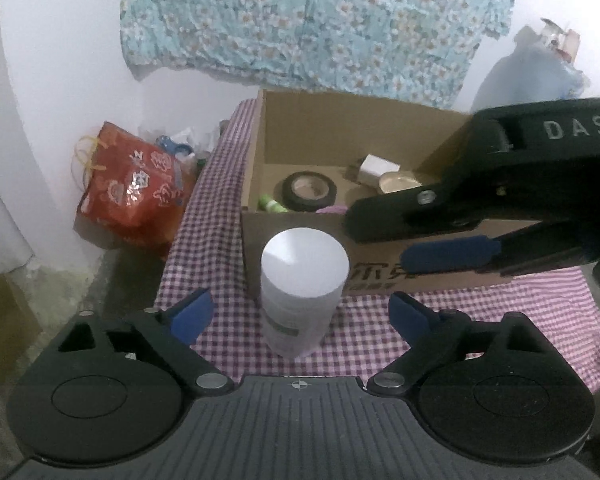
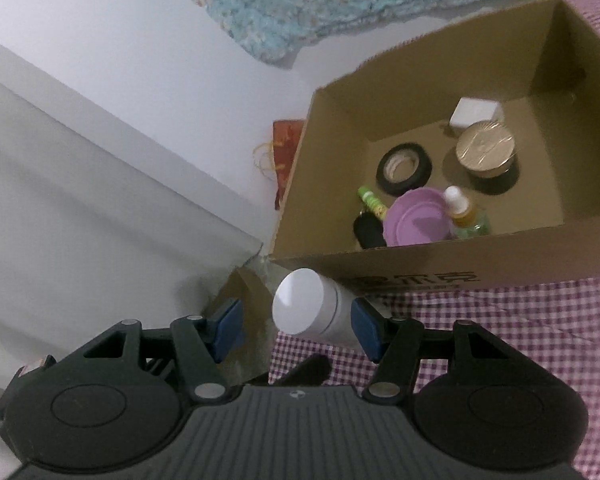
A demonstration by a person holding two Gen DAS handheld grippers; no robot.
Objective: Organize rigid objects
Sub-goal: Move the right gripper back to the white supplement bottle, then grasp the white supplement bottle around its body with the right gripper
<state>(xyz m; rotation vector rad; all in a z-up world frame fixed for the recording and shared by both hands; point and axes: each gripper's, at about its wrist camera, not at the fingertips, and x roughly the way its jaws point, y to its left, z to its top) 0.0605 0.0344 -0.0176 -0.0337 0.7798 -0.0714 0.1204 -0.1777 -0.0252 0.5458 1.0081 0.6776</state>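
A white bottle (image 1: 304, 268) with a flat white cap stands upright on the checked tablecloth (image 1: 380, 340), just in front of the cardboard box (image 1: 300, 120). My left gripper (image 1: 300, 302) is open, its blue pads (image 1: 192, 312) on either side of the bottle and clear of it. My right gripper (image 1: 380, 240) reaches in from the right, beside and above the cap, against the box's front wall. In the right wrist view the bottle (image 2: 300, 306) shows between that open gripper (image 2: 296, 314), with a gap at the left pad (image 2: 228, 328). The box (image 2: 420, 264) holds a tape roll (image 2: 404, 168), a gold-lidded tin (image 2: 486, 146), a purple lid (image 2: 416, 216) and small bottles.
A red bag (image 1: 136, 188) sits on the floor left of the table. The tablecloth's left edge (image 1: 180, 260) runs close beside the bottle. A floral cloth (image 1: 320, 20) hangs on the white wall behind the box. A pale blue bundle (image 1: 520, 76) stands at the back right.
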